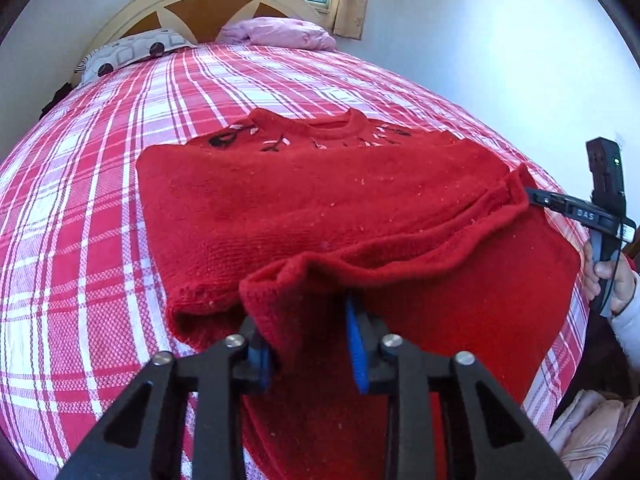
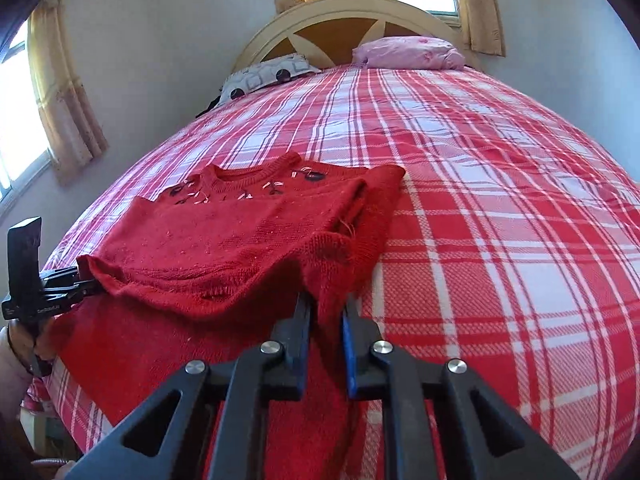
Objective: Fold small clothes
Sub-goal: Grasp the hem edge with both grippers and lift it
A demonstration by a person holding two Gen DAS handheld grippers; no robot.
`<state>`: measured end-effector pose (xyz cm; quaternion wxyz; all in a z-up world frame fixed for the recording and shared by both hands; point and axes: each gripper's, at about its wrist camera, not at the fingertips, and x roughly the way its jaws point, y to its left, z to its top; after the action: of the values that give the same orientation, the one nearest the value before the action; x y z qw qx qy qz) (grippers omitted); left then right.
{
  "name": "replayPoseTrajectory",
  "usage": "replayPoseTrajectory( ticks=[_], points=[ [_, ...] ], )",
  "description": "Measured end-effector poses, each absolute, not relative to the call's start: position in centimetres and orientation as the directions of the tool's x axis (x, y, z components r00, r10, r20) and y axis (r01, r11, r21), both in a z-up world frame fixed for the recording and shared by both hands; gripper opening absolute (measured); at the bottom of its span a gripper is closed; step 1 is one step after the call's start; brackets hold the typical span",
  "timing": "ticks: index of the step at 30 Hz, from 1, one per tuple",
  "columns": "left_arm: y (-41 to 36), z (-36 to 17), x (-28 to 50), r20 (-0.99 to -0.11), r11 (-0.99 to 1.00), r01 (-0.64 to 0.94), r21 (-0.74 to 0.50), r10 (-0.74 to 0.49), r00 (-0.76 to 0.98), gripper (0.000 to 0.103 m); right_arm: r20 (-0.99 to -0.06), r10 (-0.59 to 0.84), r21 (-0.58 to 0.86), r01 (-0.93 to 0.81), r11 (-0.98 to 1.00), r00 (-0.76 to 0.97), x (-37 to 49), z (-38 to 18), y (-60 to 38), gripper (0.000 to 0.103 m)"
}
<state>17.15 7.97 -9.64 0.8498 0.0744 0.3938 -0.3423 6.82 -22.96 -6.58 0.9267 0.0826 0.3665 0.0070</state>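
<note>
Red-and-white plaid bedspread point(image 2: 500, 220) fills both views; the red knitted sweater point(image 1: 304, 200) lies mid-frame. Left gripper point(image 1: 308, 344) and right gripper point(image 2: 326, 332) each pinch its lifted hem. Carrying both corners level toward the collar should keep the fold square.

Open plaid bedspread point(image 2: 500, 240) right of sweater point(image 2: 240, 236), pillows point(image 2: 408, 53) far at headboard point(image 2: 340, 20)

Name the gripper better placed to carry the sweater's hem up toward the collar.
Neither alone: the left gripper and the right gripper each pinch a corner of the red knitted sweater's lifted hem. If forced, left; its bite of cloth looks deeper.
</note>
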Motion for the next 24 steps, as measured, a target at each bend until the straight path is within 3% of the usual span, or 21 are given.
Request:
replayPoseTrajectory(
  ticks=[3,5,10,16,19,21,24],
  points=[
    [7.7,-9.6,17.0,-0.723,0.761,0.637,-0.125,-0.509,0.466,0.015,-0.675,0.045,0.132,0.060,0.989,0.736,6.1,-6.4,-22.8,0.014],
    [7.7,-9.5,16.9,-0.722,0.766,0.631,-0.119,-0.503,0.474,0.014,-0.665,0.030,0.111,0.059,0.992,0.746,5.5,-6.1,-22.5,0.009],
    [7.7,-9.7,16.8,-0.730,0.765,0.634,-0.109,-0.495,0.472,0.013,-0.666,0.064,0.136,0.036,0.990,0.744,5.2,-5.9,-22.4,0.009],
    [7.4,-9.7,17.3,-0.742,0.782,0.615,-0.097,-0.469,0.479,0.024,-0.663,0.142,0.254,0.042,0.966,0.735,6.9,-6.3,-23.5,0.010],
    [7.4,-9.7,17.6,-0.744,0.788,0.605,-0.111,-0.469,0.475,0.034,-0.691,0.143,0.251,0.050,0.967,0.708,7.9,-6.7,-23.4,0.010],
    [7.4,-9.7,17.7,-0.745,0.789,0.602,-0.125,-0.475,0.468,0.046,-0.692,0.163,0.271,0.044,0.961,0.703,8.1,-6.8,-23.4,0.010],
    [7.1,-9.8,17.7,-0.747,0.796,0.596,-0.106,-0.460,0.481,0.048,-0.689,0.201,0.316,0.039,0.948,0.697,8.5,-7.2,-23.7,0.011]
  ],
)
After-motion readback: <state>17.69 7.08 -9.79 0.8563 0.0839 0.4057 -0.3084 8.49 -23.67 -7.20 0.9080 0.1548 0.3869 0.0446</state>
